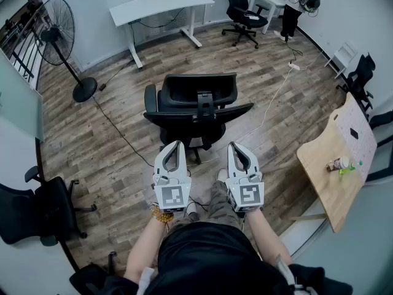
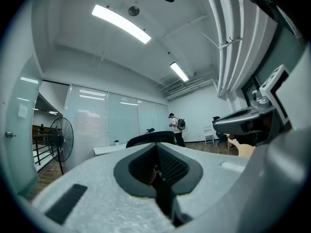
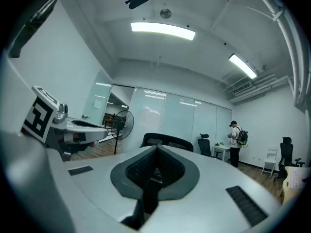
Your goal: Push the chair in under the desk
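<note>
While floor [image 1: 175,54] separates them, chair [image 1: 198,114] stands apart from desk [image 1: 161,5].

**Left gripper [image 2: 157,152] closed, chair [image 2: 148,139] ahead**

We are holding the left gripper with its jaws pressing together on nothing. We are seeing the black chair's back rising just beyond them, a standing fan [image 2: 62,139] at left and a person [image 2: 176,129] standing far off.

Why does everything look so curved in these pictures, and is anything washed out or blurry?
Head view: the wide-angle lens bends straight lines outward around the chair; lighting is even and shadows are soft. Left gripper view: dark rounded corners, and the ceiling light strip is blown out to plain white. Right gripper view: the same fisheye curve, with glare from the ceiling light.
</note>
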A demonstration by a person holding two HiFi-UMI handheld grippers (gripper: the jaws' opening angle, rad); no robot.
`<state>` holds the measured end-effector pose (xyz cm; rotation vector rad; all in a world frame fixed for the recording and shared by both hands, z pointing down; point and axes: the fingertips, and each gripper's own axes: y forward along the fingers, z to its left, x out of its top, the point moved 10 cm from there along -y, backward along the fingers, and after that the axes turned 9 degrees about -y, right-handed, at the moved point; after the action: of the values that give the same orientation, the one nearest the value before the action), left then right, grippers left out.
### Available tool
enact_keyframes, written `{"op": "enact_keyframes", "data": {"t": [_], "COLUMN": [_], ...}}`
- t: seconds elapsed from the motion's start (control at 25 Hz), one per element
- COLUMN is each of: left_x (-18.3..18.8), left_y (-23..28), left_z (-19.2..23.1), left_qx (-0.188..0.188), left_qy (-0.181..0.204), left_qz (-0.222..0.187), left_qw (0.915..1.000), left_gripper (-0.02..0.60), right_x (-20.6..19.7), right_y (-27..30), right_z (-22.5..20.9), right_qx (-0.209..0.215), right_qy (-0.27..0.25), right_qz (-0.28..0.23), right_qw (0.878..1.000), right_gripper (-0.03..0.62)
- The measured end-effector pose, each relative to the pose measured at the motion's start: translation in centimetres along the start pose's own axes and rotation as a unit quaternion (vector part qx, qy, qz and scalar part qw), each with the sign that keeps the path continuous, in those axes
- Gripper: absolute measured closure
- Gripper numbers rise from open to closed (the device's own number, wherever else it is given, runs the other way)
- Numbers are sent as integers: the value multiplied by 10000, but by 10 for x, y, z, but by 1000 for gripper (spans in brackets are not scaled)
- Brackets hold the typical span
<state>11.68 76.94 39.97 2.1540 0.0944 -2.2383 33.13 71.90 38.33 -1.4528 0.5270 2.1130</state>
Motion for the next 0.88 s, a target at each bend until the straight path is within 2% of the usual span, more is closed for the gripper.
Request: {"op": "enact_keyframes", "data": {"t": [0.2, 0.32, 0.44, 0.52, 0.64, 0.88], "left_x": [-2, -4, -7, -7, -12, -23], "left_y": [15, 25, 38, 49, 66, 102], "left_z": [1, 4, 12, 20, 30, 55], "left_qx": [3, -80, -225, -340, -588, -907], "left_qy": [157, 264, 551, 795, 1069, 1466], "left_qz": [12, 65, 136, 272, 403, 732], "left_qw": [9999, 9996, 9981, 9959, 9917, 9823], "left_gripper": [571, 571, 570, 550, 528, 504], "right_x": [-11, -17, -24, -27, -39, -57], "right_y": [11, 22, 37, 50, 68, 107], "right_z": [-18, -30, -41, -50, -67, -96], "right_qx": [89, 365, 660, 850, 1221, 1756], "right_qy": [-28, -210, -379, -404, -869, -1283], "right_qz": [-95, -44, -7, -46, 89, 185], "right_qw": [9999, 9991, 9971, 9955, 9887, 9759], "right_gripper": [594, 562, 550, 530, 506, 507]}}
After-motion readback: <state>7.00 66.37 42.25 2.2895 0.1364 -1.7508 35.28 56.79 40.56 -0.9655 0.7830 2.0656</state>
